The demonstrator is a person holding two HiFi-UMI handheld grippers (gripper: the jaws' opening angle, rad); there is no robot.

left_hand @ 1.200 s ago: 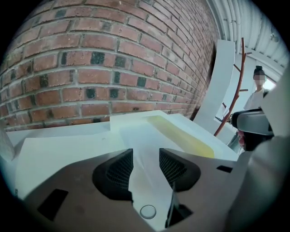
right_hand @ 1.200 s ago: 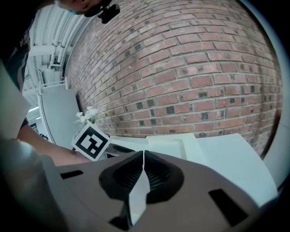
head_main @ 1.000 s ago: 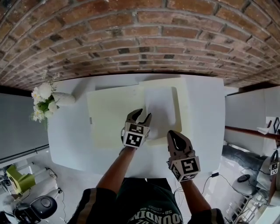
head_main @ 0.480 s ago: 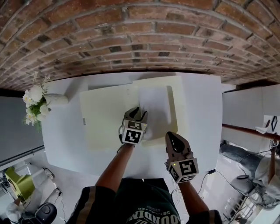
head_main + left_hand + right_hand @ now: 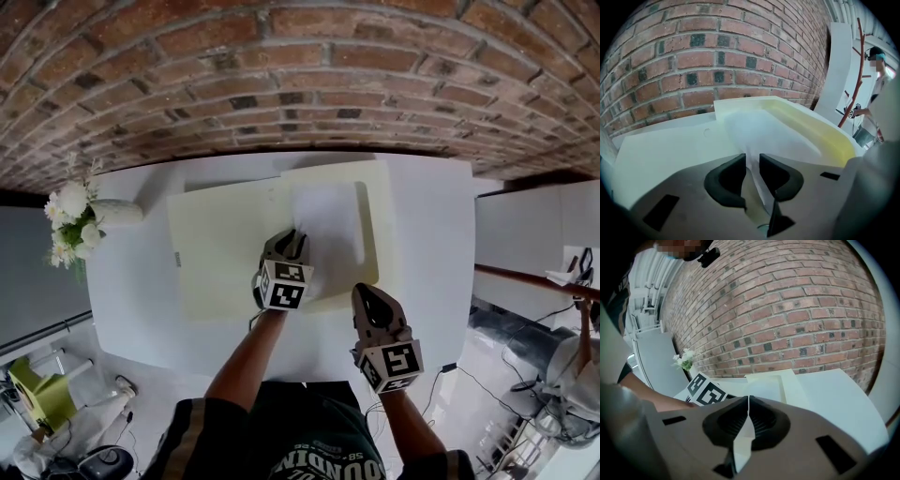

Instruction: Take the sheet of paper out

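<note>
An open cream folder (image 5: 225,248) lies on the white table (image 5: 431,244). A white sheet of paper (image 5: 328,220) rests on its right half. My left gripper (image 5: 289,236) is down at the sheet's near left corner. In the left gripper view the sheet (image 5: 759,129) curls up into the narrow gap of this gripper (image 5: 752,159); its jaws have just been closing and a gap still shows between the pads. My right gripper (image 5: 370,292) is shut and empty, off the folder's near right corner. From the right gripper view (image 5: 748,401) the sheet (image 5: 766,389) lies ahead.
A white vase of flowers (image 5: 70,220) stands at the table's left edge, also seen as flowers (image 5: 684,359) in the right gripper view. A brick wall (image 5: 300,84) runs behind the table. Bare table lies right of the folder.
My left gripper has sunk onto the sheet's near edge and its jaws have narrowed around it. The right gripper has stayed where it was.
</note>
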